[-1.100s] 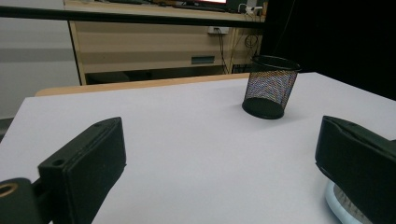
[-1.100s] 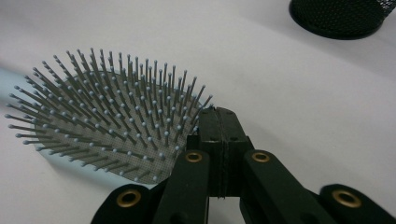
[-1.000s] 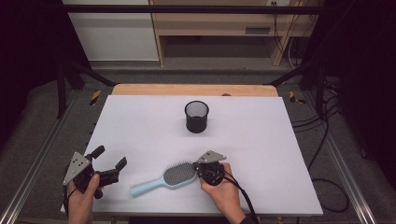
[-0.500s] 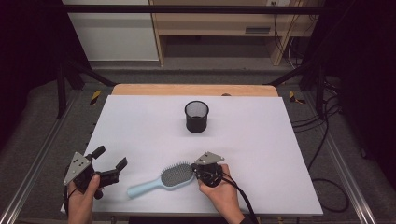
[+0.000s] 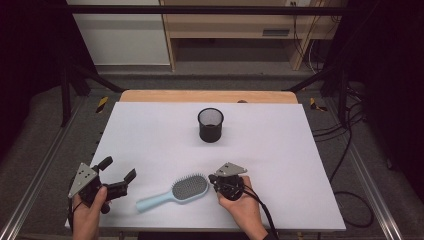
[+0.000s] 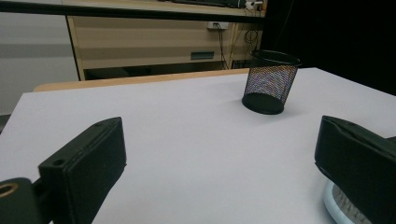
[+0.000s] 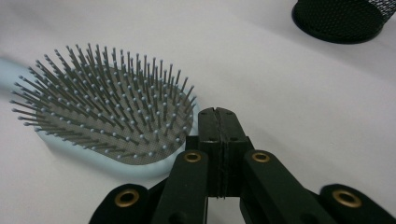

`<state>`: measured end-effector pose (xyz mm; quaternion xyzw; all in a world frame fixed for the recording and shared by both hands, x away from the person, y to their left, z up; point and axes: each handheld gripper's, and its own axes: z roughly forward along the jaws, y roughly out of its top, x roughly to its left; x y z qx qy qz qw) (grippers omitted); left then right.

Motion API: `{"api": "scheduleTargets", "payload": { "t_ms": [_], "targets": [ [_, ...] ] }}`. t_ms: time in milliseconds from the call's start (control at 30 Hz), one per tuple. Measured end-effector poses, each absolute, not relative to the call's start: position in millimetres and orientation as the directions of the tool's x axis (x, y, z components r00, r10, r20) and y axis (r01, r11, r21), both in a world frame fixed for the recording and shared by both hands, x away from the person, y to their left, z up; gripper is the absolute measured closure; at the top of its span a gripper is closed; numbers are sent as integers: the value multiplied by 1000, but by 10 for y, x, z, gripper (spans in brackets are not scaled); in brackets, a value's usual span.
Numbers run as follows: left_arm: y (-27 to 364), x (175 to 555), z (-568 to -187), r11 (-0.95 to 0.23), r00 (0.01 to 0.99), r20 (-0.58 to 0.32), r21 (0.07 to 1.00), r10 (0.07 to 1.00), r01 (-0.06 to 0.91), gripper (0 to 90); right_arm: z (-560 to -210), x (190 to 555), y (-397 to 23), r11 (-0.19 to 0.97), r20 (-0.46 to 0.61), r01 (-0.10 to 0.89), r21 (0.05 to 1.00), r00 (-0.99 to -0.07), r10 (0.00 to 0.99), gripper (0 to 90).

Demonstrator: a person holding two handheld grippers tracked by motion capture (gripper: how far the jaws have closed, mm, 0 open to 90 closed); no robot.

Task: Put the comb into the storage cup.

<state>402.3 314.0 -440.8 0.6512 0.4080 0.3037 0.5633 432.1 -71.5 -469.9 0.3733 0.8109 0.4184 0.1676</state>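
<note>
The brush lies bristles-up on the white table, its pale blue handle pointing toward the left gripper and its rounded head sitting just off the tips of the right gripper. The right jaws are pressed flat together with nothing between them; in the right gripper view their closed tip sits against or just short of the head's rim, and I cannot tell whether they touch. Held shut like that, they look better suited to nudging the brush than to picking it up, though that is only my reading. The left jaws stand wide apart and empty, low over the table; in the left gripper view the edge of the brush peeks out beside and below the right-hand jaw, not between the two. That spread would suit closing on the handle, which lies just ahead of them to one side. The mesh cup stands upright well beyond both sets of jaws, mouth open to the top, a likely place for the brush to go handle-first, if that is the aim.
</note>
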Motion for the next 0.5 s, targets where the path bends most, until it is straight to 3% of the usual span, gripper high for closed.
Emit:
{"api": "scheduleTargets", "payload": {
  "t_ms": [267,500],
  "targets": [
    [3141,4024,-4410,-32,485,-66,981,872,190,22,-4597,4323,-960,333,41,445,831,-647,762,871],
    [3134,4028,-4412,-37,491,-64,980,869,193,22,-4510,4316,-1322,265,64,419,869,-624,779,772]
  ]
}}
